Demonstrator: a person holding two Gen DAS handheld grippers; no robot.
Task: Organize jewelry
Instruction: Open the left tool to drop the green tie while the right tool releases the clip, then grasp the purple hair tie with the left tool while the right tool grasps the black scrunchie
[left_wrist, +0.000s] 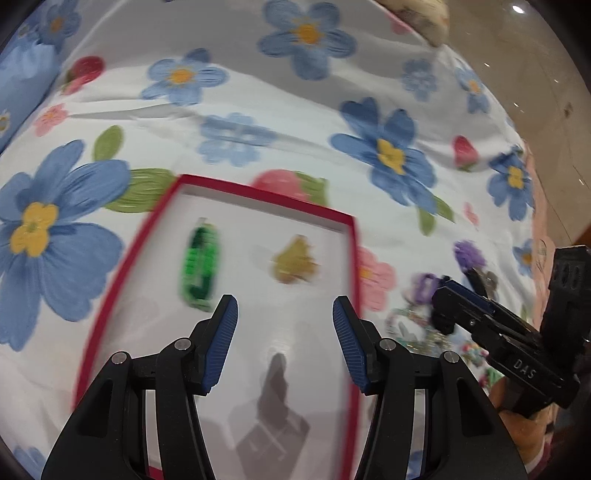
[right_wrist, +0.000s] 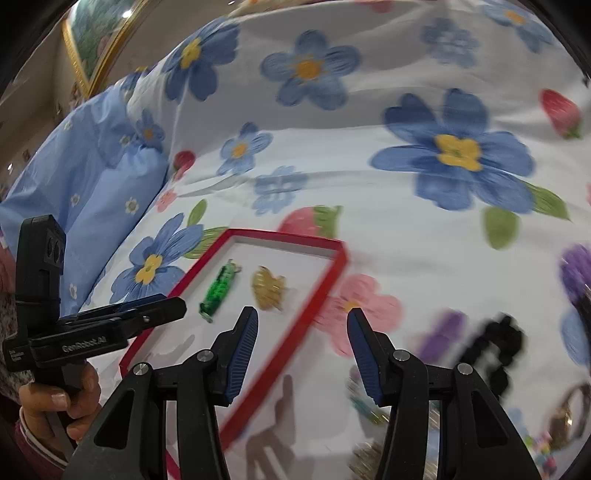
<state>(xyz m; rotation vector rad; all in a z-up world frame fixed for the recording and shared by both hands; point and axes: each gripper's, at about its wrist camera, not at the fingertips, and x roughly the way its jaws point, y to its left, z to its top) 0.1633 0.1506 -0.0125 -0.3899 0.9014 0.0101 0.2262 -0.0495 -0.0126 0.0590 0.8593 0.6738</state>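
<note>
A red-rimmed white tray (left_wrist: 347, 258) lies on a floral bedsheet. In it lie a green beaded bracelet (left_wrist: 199, 271) and a gold piece (left_wrist: 295, 264). My left gripper (left_wrist: 285, 343) is open and empty above the tray's near half. In the right wrist view the tray (right_wrist: 325, 291), the green bracelet (right_wrist: 218, 291) and the gold piece (right_wrist: 269, 288) show left of centre. My right gripper (right_wrist: 302, 352) is open and empty over the tray's right rim. Loose jewelry lies right of the tray: a purple piece (right_wrist: 441, 334), a black beaded piece (right_wrist: 495, 347) and a pile (left_wrist: 417, 325).
The floral bedsheet (left_wrist: 258, 110) covers the bed. A blue pillow (right_wrist: 92, 184) lies at the far left. The right gripper body (left_wrist: 502, 332) shows at the right edge of the left wrist view. The left gripper and the hand (right_wrist: 59, 402) show at left in the right wrist view.
</note>
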